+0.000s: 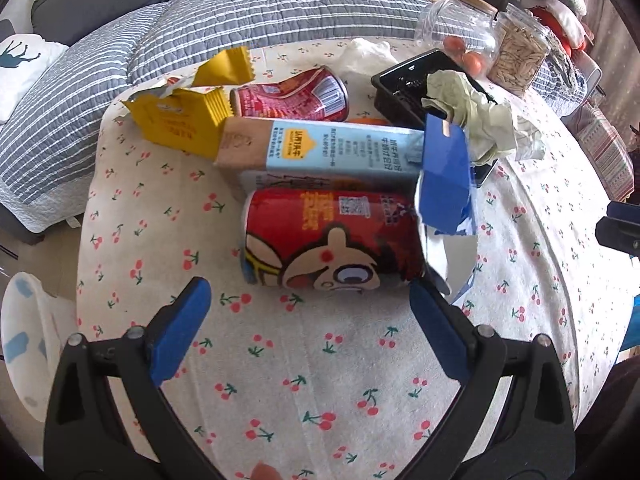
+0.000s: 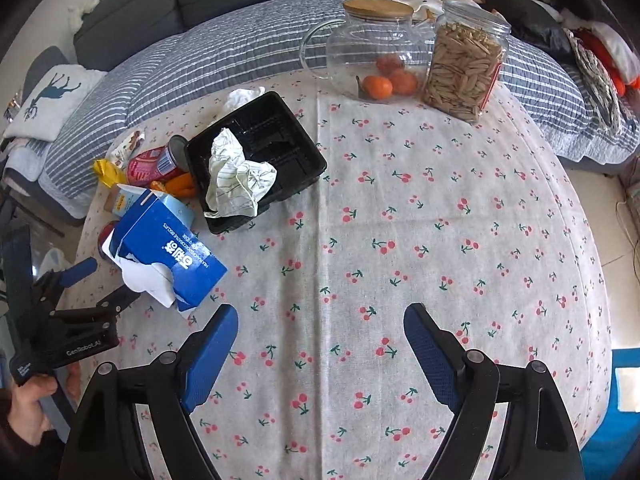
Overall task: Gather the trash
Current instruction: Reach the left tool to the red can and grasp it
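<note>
Left gripper (image 1: pixel 310 316): jaws spread wide, empty — just short of the red cartoon can (image 1: pixel 332 240), which lies on its side.
Right gripper (image 2: pixel 320 340): jaws spread wide, empty, over bare cherry-print tablecloth (image 2: pixel 400 200).
Trash pile: the can, a light-blue carton (image 1: pixel 320 152), a dented red can (image 1: pixel 296 94), a torn yellow wrapper (image 1: pixel 188 116) and an opened blue biscuit box (image 2: pixel 168 248) lie clustered on the table's left side.
Black plastic tray (image 2: pixel 280 136): holds crumpled paper (image 2: pixel 236 176).
Glass pitcher (image 2: pixel 372 48): wooden lid on; oranges are seen through the glass.
Clear jar (image 2: pixel 464 64): filled with seeds.
</note>
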The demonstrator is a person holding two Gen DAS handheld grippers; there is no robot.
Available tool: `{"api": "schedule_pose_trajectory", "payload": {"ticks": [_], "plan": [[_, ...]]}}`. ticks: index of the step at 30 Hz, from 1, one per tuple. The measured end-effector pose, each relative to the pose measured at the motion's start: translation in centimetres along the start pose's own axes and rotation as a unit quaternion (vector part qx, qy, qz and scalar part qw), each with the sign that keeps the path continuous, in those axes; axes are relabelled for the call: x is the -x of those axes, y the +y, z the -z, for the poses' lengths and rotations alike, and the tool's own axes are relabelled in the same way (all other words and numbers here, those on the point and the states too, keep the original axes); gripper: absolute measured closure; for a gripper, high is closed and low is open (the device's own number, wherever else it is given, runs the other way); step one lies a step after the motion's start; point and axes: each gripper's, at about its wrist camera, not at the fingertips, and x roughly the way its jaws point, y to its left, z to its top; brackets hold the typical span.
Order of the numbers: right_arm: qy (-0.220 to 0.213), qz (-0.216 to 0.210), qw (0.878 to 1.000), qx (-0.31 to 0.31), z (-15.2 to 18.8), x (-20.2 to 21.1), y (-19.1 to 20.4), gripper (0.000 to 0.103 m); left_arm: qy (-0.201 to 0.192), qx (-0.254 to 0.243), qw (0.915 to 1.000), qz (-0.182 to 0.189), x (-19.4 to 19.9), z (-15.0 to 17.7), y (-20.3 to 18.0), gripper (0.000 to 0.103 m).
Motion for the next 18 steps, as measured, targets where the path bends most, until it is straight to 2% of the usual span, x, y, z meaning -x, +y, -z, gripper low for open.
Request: {"api": "schedule_pose_trajectory", "payload": {"ticks": [9,18], "plan": [[0.003,0.003,1.000,-0.004,0.3,-0.2,-0.2,0.017,0.012,-0.004,0.9999,-0.008,-1.8,-0.6,-1.2,0.004],[0.006,0.002,1.000,-0.008,0.2,-0.4,-0.2,0.017,0.000,0.031,0.9995,0.001,-1.8,-1.9,-1.2,0.005]]}}
